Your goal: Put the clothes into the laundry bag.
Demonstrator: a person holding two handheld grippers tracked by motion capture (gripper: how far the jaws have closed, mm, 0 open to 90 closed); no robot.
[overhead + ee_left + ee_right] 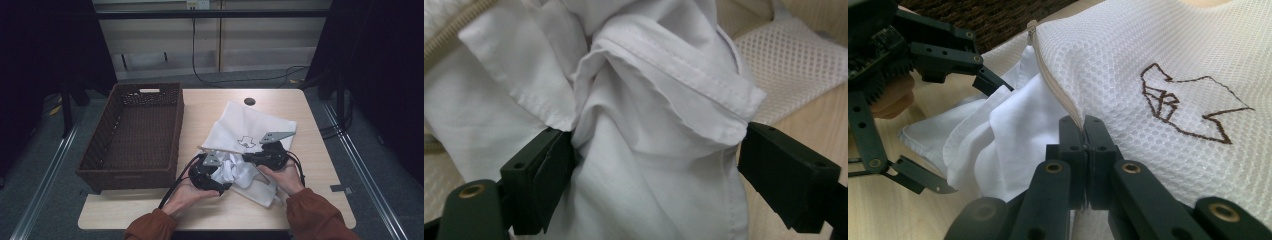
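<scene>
A white mesh laundry bag with a brown stitched emblem lies on the wooden table. My right gripper is shut on the bag's zip edge and holds the mouth up; its jaws are pressed together on the edge. A bunched white cloth sits at the bag's mouth. My left gripper stands wide around that cloth. The cloth fills the gap and brushes both pads without being pinched. In the right gripper view, the left gripper straddles the cloth.
A dark brown wicker basket stands on the left half of the table with nothing in it. A round cable hole is at the table's far edge. Bare wood lies right of the bag and along the front edge.
</scene>
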